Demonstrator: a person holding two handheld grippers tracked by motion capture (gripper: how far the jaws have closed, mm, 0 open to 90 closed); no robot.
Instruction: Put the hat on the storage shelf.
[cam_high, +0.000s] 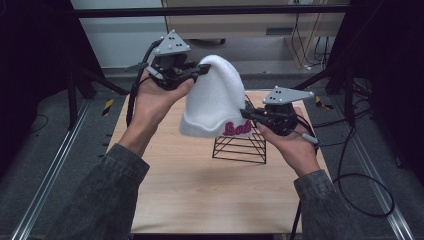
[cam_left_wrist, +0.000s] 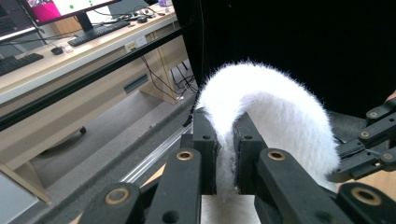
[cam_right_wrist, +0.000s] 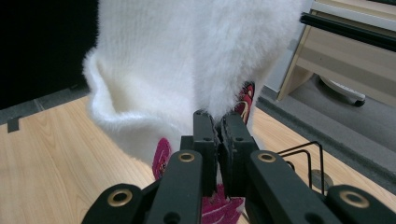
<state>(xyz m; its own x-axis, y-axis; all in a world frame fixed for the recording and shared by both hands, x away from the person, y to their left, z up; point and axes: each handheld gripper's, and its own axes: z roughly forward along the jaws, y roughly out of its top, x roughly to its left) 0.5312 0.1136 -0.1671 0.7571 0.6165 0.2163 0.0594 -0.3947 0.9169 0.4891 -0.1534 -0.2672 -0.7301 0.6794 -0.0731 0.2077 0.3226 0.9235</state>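
2 grippers hold 1 fluffy white hat (cam_high: 215, 97) in the air above a light wooden table (cam_high: 190, 185). From the high view, the hat hangs stretched between them: the left gripper (cam_high: 204, 69) grips its peaked top, well above the table, and the right gripper (cam_high: 246, 113) grips its lower rim, just above a black wire stand (cam_high: 241, 142) that sits on the tabletop behind the hat. Each gripper carries a grey three-cornered plate, and a sleeved forearm reaches in from below on each side.

Looking along the left gripper (cam_left_wrist: 226, 149), its own view shows what the high view cannot: a fold of the hat (cam_left_wrist: 275, 107) pinched between the 2 black jaws, which stand a narrow gap apart with the fur filling it. That view also takes in a desk (cam_left_wrist: 70, 56) with a monitor and keyboards beyond the table, and the other gripper's black linkage at the right edge.

Close up, the right gripper (cam_right_wrist: 219, 140) has its jaws clamped almost together on the edge of the hat (cam_right_wrist: 187, 56), where white fur meets magenta embroidery. Wires of the stand (cam_right_wrist: 303, 158) show past the jaws to the right.

Pink lettering runs along the hat's rim; in the high view it looks like "Bab", though the rest is hidden by the gripper and I cannot read it for sure.
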